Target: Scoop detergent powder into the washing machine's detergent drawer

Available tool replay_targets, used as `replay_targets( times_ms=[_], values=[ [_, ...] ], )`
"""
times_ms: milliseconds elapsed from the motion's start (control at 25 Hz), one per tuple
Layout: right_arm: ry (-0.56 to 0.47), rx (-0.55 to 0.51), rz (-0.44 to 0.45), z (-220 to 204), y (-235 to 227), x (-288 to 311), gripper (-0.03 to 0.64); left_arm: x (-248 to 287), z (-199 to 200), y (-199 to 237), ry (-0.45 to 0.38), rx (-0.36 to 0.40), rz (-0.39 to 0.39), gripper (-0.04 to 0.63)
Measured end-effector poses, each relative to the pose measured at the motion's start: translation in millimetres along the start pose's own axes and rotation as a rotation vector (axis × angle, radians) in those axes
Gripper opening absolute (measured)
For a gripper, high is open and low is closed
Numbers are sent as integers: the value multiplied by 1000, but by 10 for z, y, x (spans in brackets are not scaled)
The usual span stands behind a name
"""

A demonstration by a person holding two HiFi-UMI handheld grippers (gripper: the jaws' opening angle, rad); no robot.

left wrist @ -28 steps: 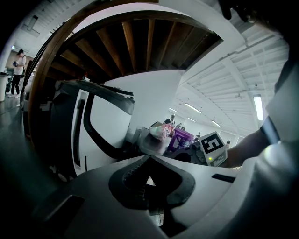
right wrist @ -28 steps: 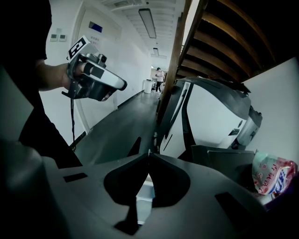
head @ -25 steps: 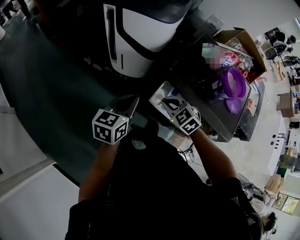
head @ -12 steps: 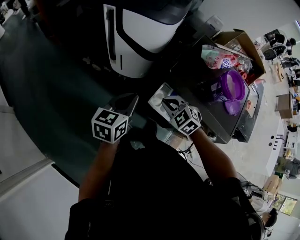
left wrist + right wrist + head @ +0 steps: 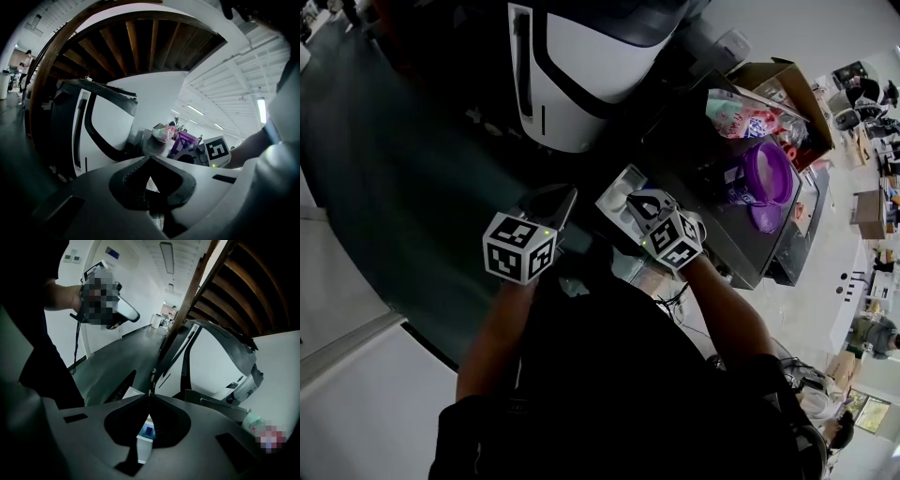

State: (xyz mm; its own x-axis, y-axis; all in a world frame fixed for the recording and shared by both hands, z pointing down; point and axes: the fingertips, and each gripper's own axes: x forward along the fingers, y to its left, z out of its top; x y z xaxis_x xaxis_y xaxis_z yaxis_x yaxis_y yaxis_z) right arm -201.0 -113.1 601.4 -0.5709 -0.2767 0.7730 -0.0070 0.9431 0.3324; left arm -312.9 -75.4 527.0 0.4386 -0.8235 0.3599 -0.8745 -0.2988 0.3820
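In the head view the white detergent drawer (image 5: 617, 194) sticks out of the dark-topped washing machine (image 5: 722, 225). My right gripper (image 5: 643, 201) hovers at the drawer's right edge, jaws shut and empty. My left gripper (image 5: 555, 201) is just left of the drawer, also shut with nothing in it. A purple tub (image 5: 766, 171) and a colourful detergent bag (image 5: 736, 112) sit on the machine's top. In the right gripper view the drawer (image 5: 144, 436), with a blue insert, shows under the closed jaw tips of the right gripper (image 5: 150, 394). The left gripper view shows the left gripper (image 5: 150, 158), the purple tub (image 5: 185, 139) and the bag (image 5: 163, 134).
A large white and black machine body (image 5: 581, 75) stands behind the drawer. An open cardboard box (image 5: 780, 77) sits beyond the bag. Dark floor spreads to the left. The person's arms and dark clothing fill the lower middle of the head view.
Hardly anything: both grippers stay shut at the drawer, and the head view has shifted only slightly.
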Motion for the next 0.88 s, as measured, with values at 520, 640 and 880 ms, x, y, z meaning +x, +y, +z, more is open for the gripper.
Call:
replay_targets(
  times_ms=[520, 640, 880],
  values=[
    [11, -46, -45, -107, -109, 56, 18, 60, -48, 30, 20, -9, 7, 8],
    [4, -33, -52, -112, -145, 51, 18, 59, -69, 37, 27, -11, 10, 8],
    [-8, -13, -71, -149, -197, 56, 18, 76, -90, 53, 40, -9, 10, 8]
  ],
)
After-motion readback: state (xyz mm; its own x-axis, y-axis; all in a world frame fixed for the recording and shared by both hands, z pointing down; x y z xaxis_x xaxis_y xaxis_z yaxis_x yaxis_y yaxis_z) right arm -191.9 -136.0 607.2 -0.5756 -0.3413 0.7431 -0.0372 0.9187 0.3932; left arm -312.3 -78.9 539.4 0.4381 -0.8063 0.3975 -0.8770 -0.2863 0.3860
